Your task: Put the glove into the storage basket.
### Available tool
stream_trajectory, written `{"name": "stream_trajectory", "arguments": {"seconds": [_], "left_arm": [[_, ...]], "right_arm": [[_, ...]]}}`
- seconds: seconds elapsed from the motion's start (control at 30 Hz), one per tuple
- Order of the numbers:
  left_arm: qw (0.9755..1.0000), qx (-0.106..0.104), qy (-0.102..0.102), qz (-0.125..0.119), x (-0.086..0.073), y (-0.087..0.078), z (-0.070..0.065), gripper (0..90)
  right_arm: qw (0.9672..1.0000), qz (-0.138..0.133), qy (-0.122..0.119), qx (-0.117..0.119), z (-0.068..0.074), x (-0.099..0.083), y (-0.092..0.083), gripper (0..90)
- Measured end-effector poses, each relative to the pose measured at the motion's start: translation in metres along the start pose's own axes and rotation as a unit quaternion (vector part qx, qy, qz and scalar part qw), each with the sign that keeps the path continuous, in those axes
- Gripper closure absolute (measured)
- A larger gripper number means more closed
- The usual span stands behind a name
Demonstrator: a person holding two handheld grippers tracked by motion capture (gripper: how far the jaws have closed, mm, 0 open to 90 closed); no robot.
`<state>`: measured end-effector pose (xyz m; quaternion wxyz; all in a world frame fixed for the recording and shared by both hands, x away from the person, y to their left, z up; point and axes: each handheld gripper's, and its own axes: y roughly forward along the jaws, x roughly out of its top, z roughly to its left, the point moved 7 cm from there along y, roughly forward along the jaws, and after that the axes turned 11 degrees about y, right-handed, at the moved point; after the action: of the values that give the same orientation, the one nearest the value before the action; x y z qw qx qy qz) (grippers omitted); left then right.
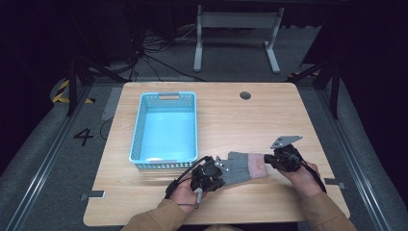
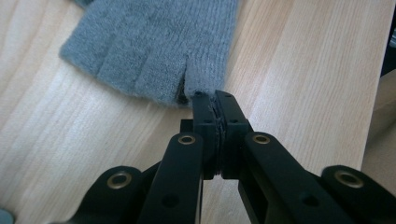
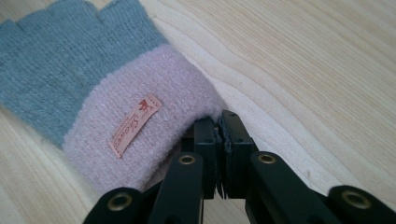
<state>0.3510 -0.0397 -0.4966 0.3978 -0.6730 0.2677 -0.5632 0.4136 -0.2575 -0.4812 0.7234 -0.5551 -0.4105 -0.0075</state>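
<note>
The glove (image 1: pixel 244 166) lies lengthwise across the surface (image 1: pixel 288 120), fingers toward the left tool (image 2: pixel 215 96), which pinches a fingertip; the right tool (image 3: pixel 220 120) pinches the pink cuff. The blue basket (image 1: pixel 137 132) seems empty.

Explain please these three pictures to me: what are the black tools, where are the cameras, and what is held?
A person sits at a wooden table with a hand-held two-jaw gripper in each hand. One camera looks down from above; one rides on each gripper. On the table lie a grey glove with a pink cuff and an empty blue basket. The left gripper is shut on the glove's finger end; the right gripper is shut on the cuff's edge.
</note>
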Motion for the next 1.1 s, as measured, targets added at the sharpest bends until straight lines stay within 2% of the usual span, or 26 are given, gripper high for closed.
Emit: {"name": "stream_trajectory", "arguments": {"seconds": [0.33, 0.43, 0.5, 0.57, 0.6, 0.63, 0.67, 0.73, 0.8, 0.97, 1.0, 1.03, 1.1], "left_arm": [[0.9999, -0.007, -0.002, 0.008, -0.002, 0.004, -0.001, 88.1], [0.9999, -0.007, -0.001, 0.007, -0.002, 0.004, 0.000, 87.6], [1.0000, -0.007, -0.003, 0.001, -0.002, 0.003, -0.001, 86.4], [1.0000, -0.005, 0.000, -0.004, -0.002, 0.000, -0.001, 83.8], [1.0000, -0.005, -0.003, -0.008, -0.001, -0.001, -0.002, 78.9], [0.9998, -0.005, -0.002, -0.019, 0.000, -0.003, -0.001, 75.6], [0.9998, -0.005, -0.002, -0.019, 0.000, -0.003, -0.001, 71.5], [0.9996, 0.001, 0.001, -0.028, 0.000, -0.006, -0.002, 68.6], [0.9994, 0.002, 0.003, -0.035, 0.002, -0.010, -0.002, 65.8], [0.9986, 0.014, 0.006, -0.051, 0.006, -0.018, -0.003, 60.5], [0.9979, 0.019, 0.007, -0.061, 0.009, -0.021, -0.003, 59.0], [0.9979, 0.019, 0.007, -0.061, 0.009, -0.021, -0.003, 57.8], [0.9976, 0.016, 0.004, -0.067, 0.014, -0.024, -0.003, 53.8]], "right_arm": [[0.9999, 0.001, 0.008, -0.009, -0.001, -0.001, 0.008, 86.1], [0.9999, -0.001, 0.008, -0.012, -0.002, -0.001, 0.008, 83.4], [0.9995, -0.013, 0.010, -0.027, -0.004, 0.000, 0.008, 76.4], [0.9993, -0.015, 0.014, -0.031, -0.006, 0.000, 0.007, 75.6], [0.9988, -0.020, 0.014, -0.041, -0.009, -0.001, 0.004, 74.0], [0.9986, -0.023, 0.019, -0.043, -0.010, -0.001, 0.003, 71.6], [0.9986, -0.023, 0.019, -0.043, -0.010, -0.001, 0.003, 71.6], [0.9981, -0.043, 0.021, -0.038, -0.012, 0.001, -0.002, 65.0], [0.9979, -0.048, 0.021, -0.039, -0.013, 0.002, -0.006, 62.3], [0.9972, -0.061, 0.035, -0.026, -0.014, 0.003, -0.013, 60.4], [0.9966, -0.066, 0.049, -0.011, -0.014, 0.003, -0.017, 57.8], [0.9966, -0.066, 0.049, -0.011, -0.014, 0.003, -0.017, 57.8], [0.9953, -0.070, 0.066, 0.011, -0.015, 0.002, -0.022, 55.8]]}}
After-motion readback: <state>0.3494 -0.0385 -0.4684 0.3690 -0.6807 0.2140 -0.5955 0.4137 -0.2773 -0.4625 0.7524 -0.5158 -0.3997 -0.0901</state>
